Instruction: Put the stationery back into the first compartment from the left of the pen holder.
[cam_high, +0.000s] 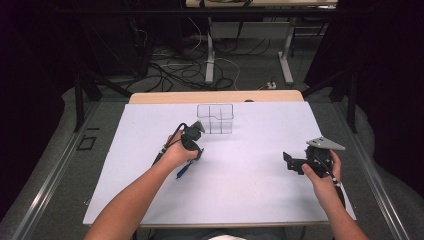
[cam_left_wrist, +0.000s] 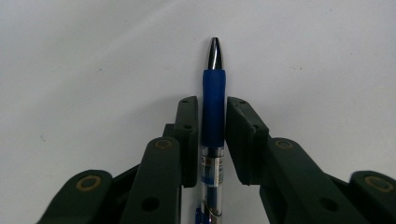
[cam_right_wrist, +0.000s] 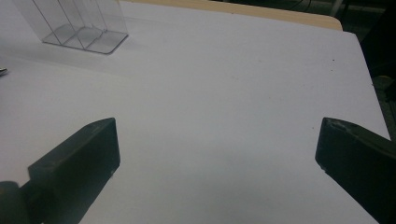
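On the white worktop (cam_high: 240, 190) we see the left tongs (cam_left_wrist: 212, 116) pinching a blue pen (cam_left_wrist: 213, 112) near the clear organizer (cam_high: 215, 118), the right tongs (cam_right_wrist: 217, 149) spread and empty — a thin grip, we judge, could let the pen swivel or slip.

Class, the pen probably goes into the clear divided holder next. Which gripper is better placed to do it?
Left. The left gripper has its jaws around the pen, nearer the holder; the right gripper is open.
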